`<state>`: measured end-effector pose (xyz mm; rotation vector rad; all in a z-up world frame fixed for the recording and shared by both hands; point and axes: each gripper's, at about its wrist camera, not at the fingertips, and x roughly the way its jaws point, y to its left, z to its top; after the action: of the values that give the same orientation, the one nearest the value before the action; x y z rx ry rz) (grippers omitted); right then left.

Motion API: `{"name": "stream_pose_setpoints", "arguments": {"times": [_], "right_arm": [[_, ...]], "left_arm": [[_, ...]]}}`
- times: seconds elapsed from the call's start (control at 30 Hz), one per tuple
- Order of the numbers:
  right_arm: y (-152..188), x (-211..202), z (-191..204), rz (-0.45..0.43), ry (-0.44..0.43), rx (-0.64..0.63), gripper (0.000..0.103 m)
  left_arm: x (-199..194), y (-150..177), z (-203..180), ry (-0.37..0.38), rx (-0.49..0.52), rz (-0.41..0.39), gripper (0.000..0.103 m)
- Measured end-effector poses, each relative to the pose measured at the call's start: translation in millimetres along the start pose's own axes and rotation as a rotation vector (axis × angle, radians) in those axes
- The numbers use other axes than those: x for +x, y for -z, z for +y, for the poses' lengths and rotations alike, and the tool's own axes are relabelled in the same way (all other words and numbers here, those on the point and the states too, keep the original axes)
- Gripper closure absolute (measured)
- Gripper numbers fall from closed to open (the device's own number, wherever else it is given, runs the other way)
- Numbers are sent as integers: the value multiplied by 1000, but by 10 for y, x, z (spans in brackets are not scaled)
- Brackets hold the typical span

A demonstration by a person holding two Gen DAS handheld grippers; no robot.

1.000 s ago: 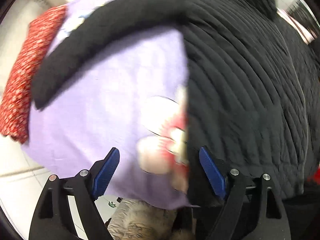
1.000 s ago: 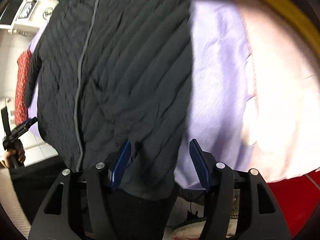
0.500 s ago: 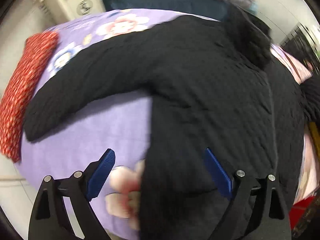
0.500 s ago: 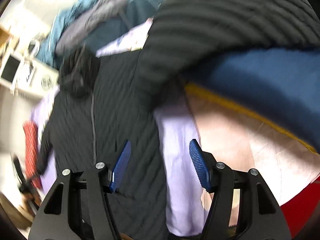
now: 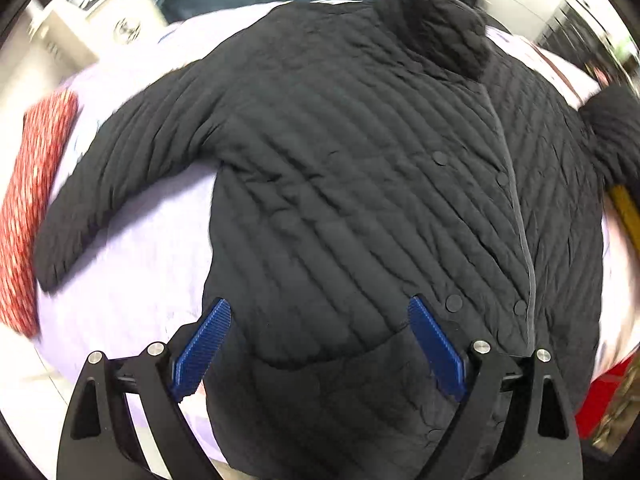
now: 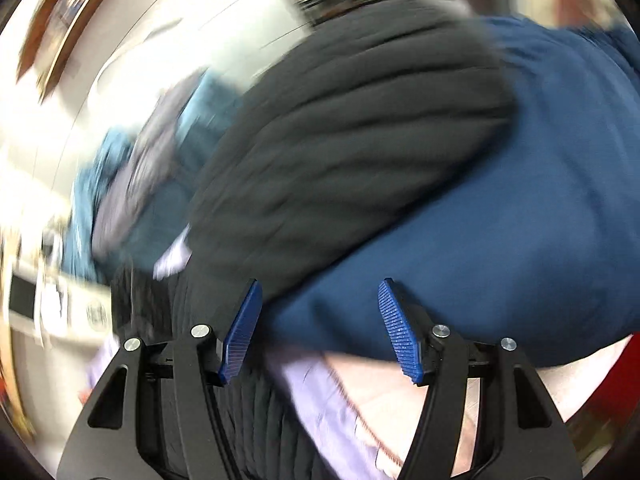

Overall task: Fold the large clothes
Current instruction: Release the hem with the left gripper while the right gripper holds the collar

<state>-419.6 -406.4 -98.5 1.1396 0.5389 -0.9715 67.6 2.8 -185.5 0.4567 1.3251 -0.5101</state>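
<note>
Jacket [image 5: 360, 200] spread under released left fingers [image 5: 320, 344], right fingers [image 6: 320, 328] released, only blurred navy fabric [image 6: 500, 240]

Colours I log on my feeds: jacket [image 5: 360, 200], black, quilted in diagonal stitch lines, with black snap buttons and a grey front edge. Bed sheet [image 5: 132, 280], pale lilac. Cushion [image 5: 28, 200], red with small white specks. Garment [image 6: 520, 220] under the jacket's sleeve, navy blue, plain. Pads [image 5: 202, 348] on my 2 grippers, blue, ribbed, on black frames.
</note>
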Motion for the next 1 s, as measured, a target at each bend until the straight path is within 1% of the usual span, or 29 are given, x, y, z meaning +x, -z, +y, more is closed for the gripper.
{"name": "stream_pose_setpoints", "arguments": {"times": [0.07,0.1,0.27,0.4,0.63,0.7,0.73,0.77,0.87,0.97,1.0], "right_arm": [[-105,-10,-222,-26,-31,99,42],[-138,-6,-282,-33,-45,124,42],[-272,28,-362,-75,-79,175,42],[-363,87,-360,-110,-100,221,42],[-514,148,-389,-126,-112,246,43],[-531,141,-394,-131,-109,246,49],[-526,130,-399,-133,-112,246,55],[-524,124,-401,-134,-123,244,66],[-519,83,-413,-143,-147,239,81],[-514,-21,-323,-165,-139,192,89],[-530,-43,-264,-172,-133,169,91]], "left_arm": [[-7,19,105,16,-59,6,15],[-10,39,170,15,-92,7,15],[-43,93,264,2,-140,9,15],[-75,111,200,-8,-126,8,15],[-125,159,9,-45,-41,5,15],[-118,168,-28,-46,-31,11,15],[-114,175,-41,-47,-28,14,15],[-110,182,-48,-47,-26,17,15],[-88,203,-74,-49,-17,28,14],[-78,229,-107,-49,10,30,14],[-78,236,-112,-53,20,27,13]]}}
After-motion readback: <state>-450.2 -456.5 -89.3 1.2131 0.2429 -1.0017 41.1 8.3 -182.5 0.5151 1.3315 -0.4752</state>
